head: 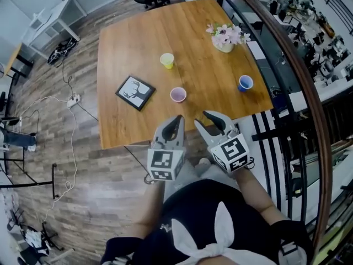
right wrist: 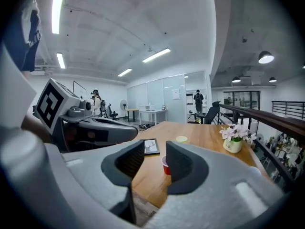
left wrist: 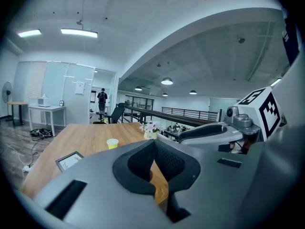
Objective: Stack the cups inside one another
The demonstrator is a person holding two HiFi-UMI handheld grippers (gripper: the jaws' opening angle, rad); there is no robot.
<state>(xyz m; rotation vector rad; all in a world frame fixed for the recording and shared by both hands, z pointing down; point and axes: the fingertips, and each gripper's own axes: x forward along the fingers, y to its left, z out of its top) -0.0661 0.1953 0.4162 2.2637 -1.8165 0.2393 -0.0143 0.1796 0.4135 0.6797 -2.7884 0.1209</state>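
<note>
Three cups stand apart on the wooden table (head: 127, 43): a yellow cup (head: 166, 60) toward the far side, a pink-red cup (head: 178, 94) near the front edge, and a blue cup (head: 245, 83) at the right. Both grippers hover side by side over the table's front edge, short of the cups. My left gripper (head: 177, 120) is shut, its pads meeting with nothing between them (left wrist: 153, 149). My right gripper (head: 205, 119) is open and empty. Through its gap (right wrist: 155, 159) I see the pink-red cup (right wrist: 165, 166) well ahead, and the yellow cup (right wrist: 181, 139) farther back.
A black picture frame (head: 135, 92) lies left of the pink-red cup. A pot of pink flowers (head: 225, 37) stands at the far right. A railing (head: 298, 70) runs along the table's right side. Cables and a power strip (head: 73, 99) lie on the floor at left.
</note>
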